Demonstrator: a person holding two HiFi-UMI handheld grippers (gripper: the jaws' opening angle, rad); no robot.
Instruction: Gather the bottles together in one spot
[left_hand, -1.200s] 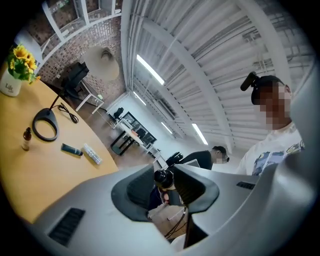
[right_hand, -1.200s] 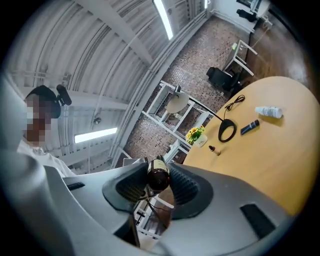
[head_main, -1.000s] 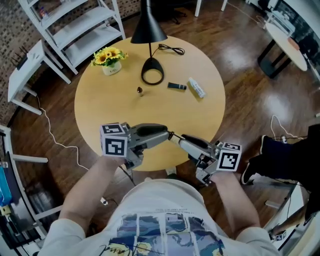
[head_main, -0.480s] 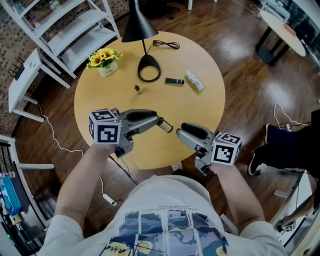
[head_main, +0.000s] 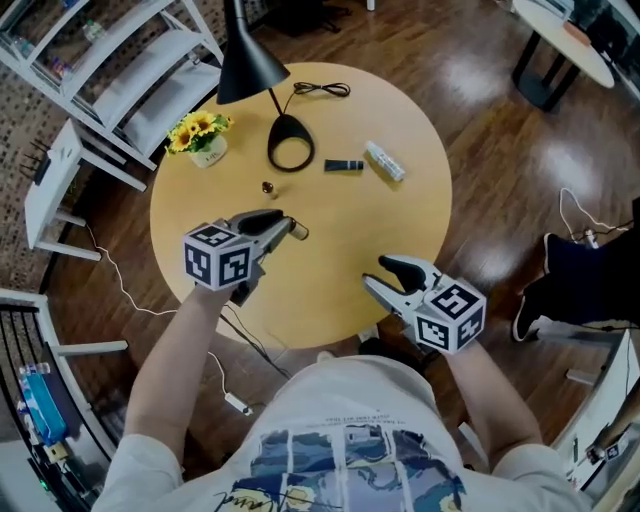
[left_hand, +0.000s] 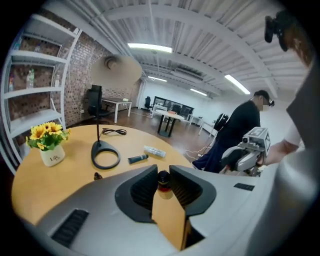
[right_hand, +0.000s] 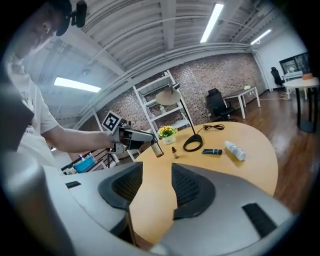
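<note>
Your left gripper (head_main: 288, 226) has just closed its jaws on a little brown bottle (head_main: 298, 231). It pinches the bottle near its top and holds it in the air over the table (head_main: 330, 250). Your right gripper (head_main: 374, 271) has just opened. Its jaws stand wide with nothing between them, near the table's front edge.

So I think you are carrying one bottle to join the rest. The others sit well apart from it, near the lamp base (head_main: 290, 155) — a tiny brown one (head_main: 267, 187), a black tube (head_main: 343, 165) and a clear bottle (head_main: 385, 161).

Next, bring the held bottle over beside those and set it down softly — it is small and may tip.
</note>
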